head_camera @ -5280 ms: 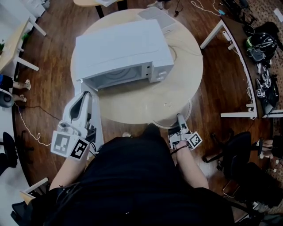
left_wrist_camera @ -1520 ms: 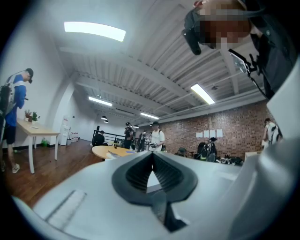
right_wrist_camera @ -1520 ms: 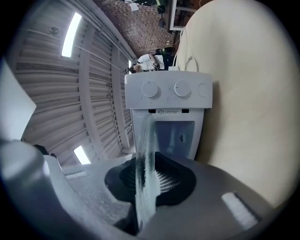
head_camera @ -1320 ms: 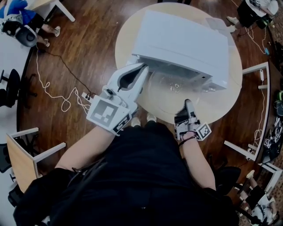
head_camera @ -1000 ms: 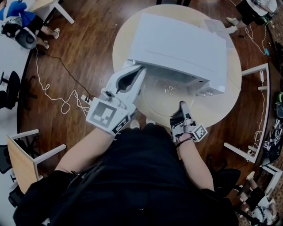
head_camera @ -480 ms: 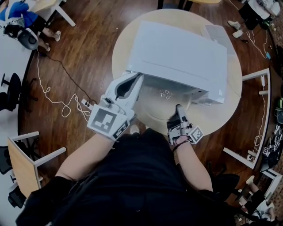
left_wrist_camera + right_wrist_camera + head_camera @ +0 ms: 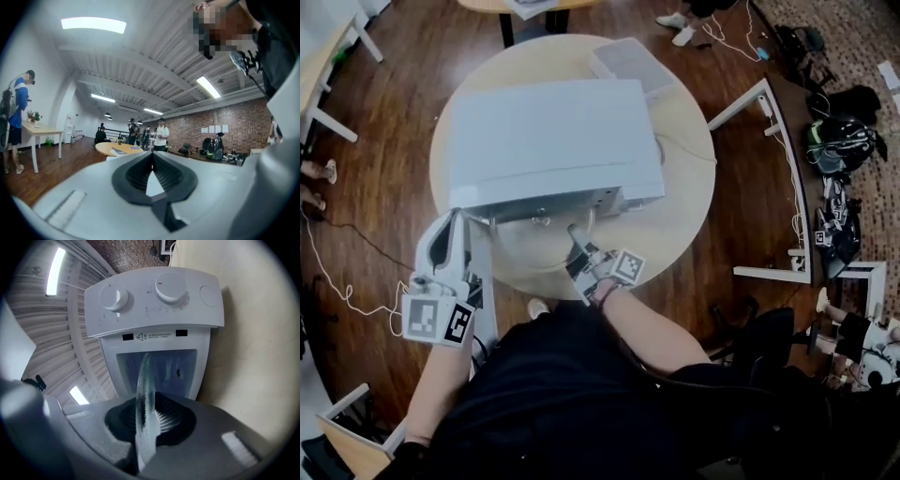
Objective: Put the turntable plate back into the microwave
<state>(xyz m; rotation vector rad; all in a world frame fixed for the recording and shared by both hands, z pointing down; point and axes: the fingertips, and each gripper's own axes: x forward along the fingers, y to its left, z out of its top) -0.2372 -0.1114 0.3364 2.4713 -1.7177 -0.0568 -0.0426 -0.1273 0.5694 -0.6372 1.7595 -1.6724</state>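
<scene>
The right hand-held gripper (image 7: 576,234) clamps only the rim of the plate (image 7: 144,385); nudging the microwave (image 7: 553,141) mouth, mid-frame, would probably lever it loose.

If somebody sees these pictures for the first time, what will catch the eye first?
The big white microwave fills most of the round table. Right before its open cavity, the right gripper pinches a glass plate by the rim, seen edge-on in the right gripper view. The left gripper is by the microwave's front left corner, shut and empty.
</scene>
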